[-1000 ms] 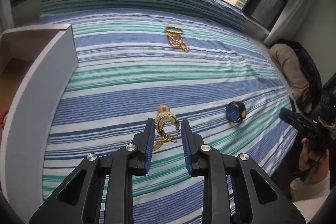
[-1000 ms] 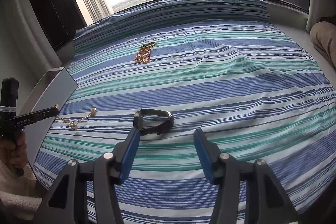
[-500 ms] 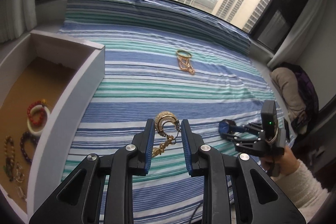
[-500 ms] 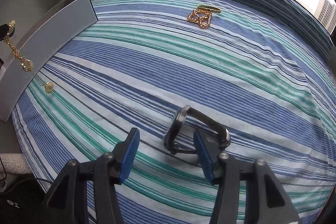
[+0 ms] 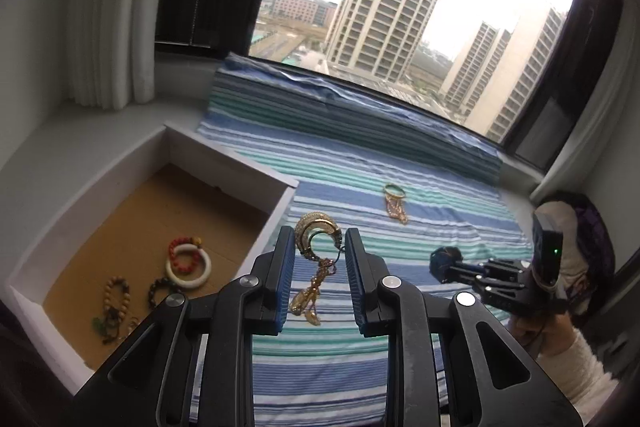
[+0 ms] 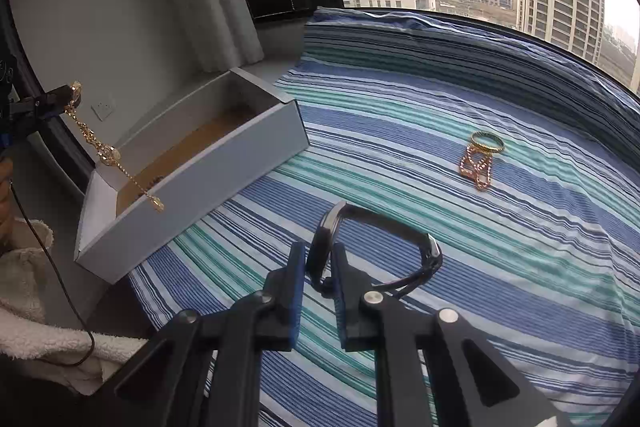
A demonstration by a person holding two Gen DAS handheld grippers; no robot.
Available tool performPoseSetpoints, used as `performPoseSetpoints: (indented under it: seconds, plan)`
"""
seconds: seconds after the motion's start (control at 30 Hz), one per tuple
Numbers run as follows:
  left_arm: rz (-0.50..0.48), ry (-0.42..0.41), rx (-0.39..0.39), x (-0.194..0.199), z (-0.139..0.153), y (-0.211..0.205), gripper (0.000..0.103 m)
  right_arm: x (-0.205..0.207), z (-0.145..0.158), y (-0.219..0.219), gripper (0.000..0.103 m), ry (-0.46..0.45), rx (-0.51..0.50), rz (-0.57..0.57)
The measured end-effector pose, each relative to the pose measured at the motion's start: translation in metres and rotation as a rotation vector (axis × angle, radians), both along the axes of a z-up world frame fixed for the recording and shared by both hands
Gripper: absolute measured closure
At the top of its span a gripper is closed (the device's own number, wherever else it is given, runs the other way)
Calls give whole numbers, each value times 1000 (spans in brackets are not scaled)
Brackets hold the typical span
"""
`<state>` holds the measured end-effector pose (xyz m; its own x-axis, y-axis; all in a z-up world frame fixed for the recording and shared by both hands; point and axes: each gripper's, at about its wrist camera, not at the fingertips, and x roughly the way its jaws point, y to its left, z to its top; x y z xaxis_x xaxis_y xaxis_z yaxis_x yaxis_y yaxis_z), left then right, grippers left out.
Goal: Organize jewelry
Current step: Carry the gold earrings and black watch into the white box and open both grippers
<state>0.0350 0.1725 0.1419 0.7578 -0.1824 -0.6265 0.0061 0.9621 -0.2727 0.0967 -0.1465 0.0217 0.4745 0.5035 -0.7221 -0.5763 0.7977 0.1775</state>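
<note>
My left gripper [image 5: 316,247] is shut on a gold necklace [image 5: 314,231] and holds it in the air beside the white box [image 5: 230,165]; its chain hangs down between the fingers. The same necklace [image 6: 102,151] dangles over the box's near end [image 6: 192,183] in the right wrist view. My right gripper [image 6: 320,263] is shut on a dark watch [image 6: 380,243] with a blue face, lifted just above the striped cloth [image 6: 440,99]. A gold bangle with a rose-gold chain [image 6: 482,155] lies on the cloth further back; it also shows in the left wrist view [image 5: 395,203].
Inside the box lie a white bangle [image 5: 188,263], a red bead bracelet [image 5: 182,247] and several darker bead bracelets [image 5: 116,299]. A white towel [image 6: 24,307] and a cable lie at the left. Window and curtains stand behind the cloth.
My left gripper has lifted the necklace off the cloth and swung it left toward the box. My right gripper has closed on the watch and raised it.
</note>
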Motion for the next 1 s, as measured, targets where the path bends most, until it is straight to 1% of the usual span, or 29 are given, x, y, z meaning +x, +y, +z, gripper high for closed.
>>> performPoseSetpoints:
  seconds: [0.1, 0.17, 0.27, 0.33, 0.5, 0.6, 0.73, 0.77, 0.8, 0.83, 0.87, 0.9, 1.0]
  plan:
    - [77, -6, 40, -6, 10, 32, 79, 13, 23, 50, 90, -36, 19, 102]
    - [116, 7, 59, -4, 7, 52, 79, 23, 34, 88, 90, -67, 13, 159]
    - [170, 43, 91, 9, -8, 81, 79, 42, 42, 142, 90, -90, 8, 238]
    - [201, 69, 93, 23, -24, 103, 79, 57, 42, 177, 90, -97, 1, 280]
    - [246, 132, 85, 63, -71, 150, 79, 98, 20, 248, 90, -62, -20, 338]
    - [280, 161, 90, 82, -99, 169, 78, 112, -3, 282, 90, -45, -81, 351]
    - [300, 215, 100, 100, -137, 179, 77, 126, -38, 307, 88, -27, -181, 328]
    - [300, 230, 102, 103, -146, 179, 76, 129, -45, 309, 84, -9, -192, 321]
    - [311, 248, 107, 105, -155, 182, 73, 132, -49, 309, 79, 14, -197, 309]
    - [319, 264, 112, 107, -161, 183, 69, 135, -52, 308, 68, 27, -196, 290]
    - [325, 276, 120, 106, -165, 182, 56, 133, -52, 303, 66, 31, -185, 273]
    - [332, 278, 130, 104, -167, 182, 46, 132, -49, 299, 66, 30, -174, 265]
    - [334, 258, 160, 89, -160, 172, 32, 119, -35, 284, 63, -8, -157, 249]
